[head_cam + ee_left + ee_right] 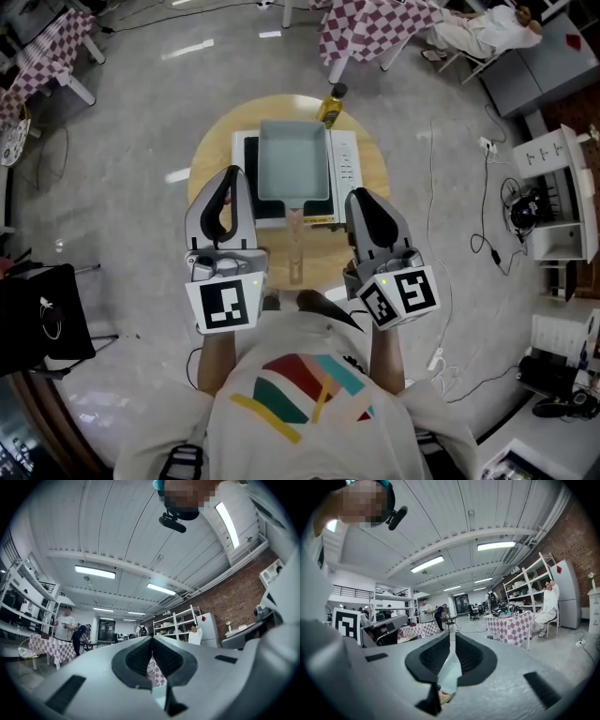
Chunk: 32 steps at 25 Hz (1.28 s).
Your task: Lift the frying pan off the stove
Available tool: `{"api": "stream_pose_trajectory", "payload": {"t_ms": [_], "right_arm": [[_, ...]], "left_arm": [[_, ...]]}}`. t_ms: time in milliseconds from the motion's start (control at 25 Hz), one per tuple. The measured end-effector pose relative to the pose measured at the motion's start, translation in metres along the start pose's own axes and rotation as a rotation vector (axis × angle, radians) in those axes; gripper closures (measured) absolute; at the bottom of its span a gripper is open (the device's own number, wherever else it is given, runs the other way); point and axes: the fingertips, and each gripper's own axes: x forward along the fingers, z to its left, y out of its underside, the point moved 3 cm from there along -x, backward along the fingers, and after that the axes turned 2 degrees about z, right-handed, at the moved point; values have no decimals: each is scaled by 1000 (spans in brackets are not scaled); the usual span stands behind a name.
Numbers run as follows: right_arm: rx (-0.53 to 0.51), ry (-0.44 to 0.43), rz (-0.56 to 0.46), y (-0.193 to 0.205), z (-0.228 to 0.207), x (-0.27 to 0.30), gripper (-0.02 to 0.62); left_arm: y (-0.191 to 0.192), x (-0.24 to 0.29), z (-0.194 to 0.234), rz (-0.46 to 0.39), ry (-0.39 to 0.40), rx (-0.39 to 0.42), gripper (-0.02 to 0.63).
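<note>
In the head view a square pale-blue frying pan (292, 161) sits on a white stove (343, 164) on a round wooden table (211, 159). Its wooden handle (296, 239) points toward me. Both grippers are held close to my chest, on my side of the stove and above the table's front edge. My left gripper (233, 176) (151, 641) is left of the handle, shut and empty. On the handle's right my right gripper (362, 195) (452, 637) is also shut, holding nothing. Neither touches the pan. Both gripper views tilt up at the ceiling and room.
A yellow oil bottle (330, 108) stands at the table's far edge behind the stove. Checkered tables (375, 23) and a seated person (483, 33) are beyond. Cables (487, 244) run over the floor at right, a white shelf (561, 192) stands there, and a black chair (42, 319) is at left.
</note>
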Motion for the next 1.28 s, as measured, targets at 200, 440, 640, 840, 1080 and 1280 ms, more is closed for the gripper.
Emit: {"api": "stream_pose_trajectory", "payload": {"t_ms": [200,440,640,840,1080,1280], "right_arm": [[38,-73,10,-5,-5,12,595],[117,-193,87,7,-5,24,503],[442,-428,221,28,-8,35,383],[692,-609,412,77,-19,41,405],[1023,-748,629,154,-23,43,414],[1118,-810,777,198,-3,42,391]], "left_arm": [[-9,5,-1,-15,-21,38,600],[-7,10,-3,-11,-29,38,600],[-4,13,-2,2,-28,50,600],[0,12,0,11,-50,69,600],[0,7,7,17,-85,98,600],[-1,5,11,23,-107,104,600]]}}
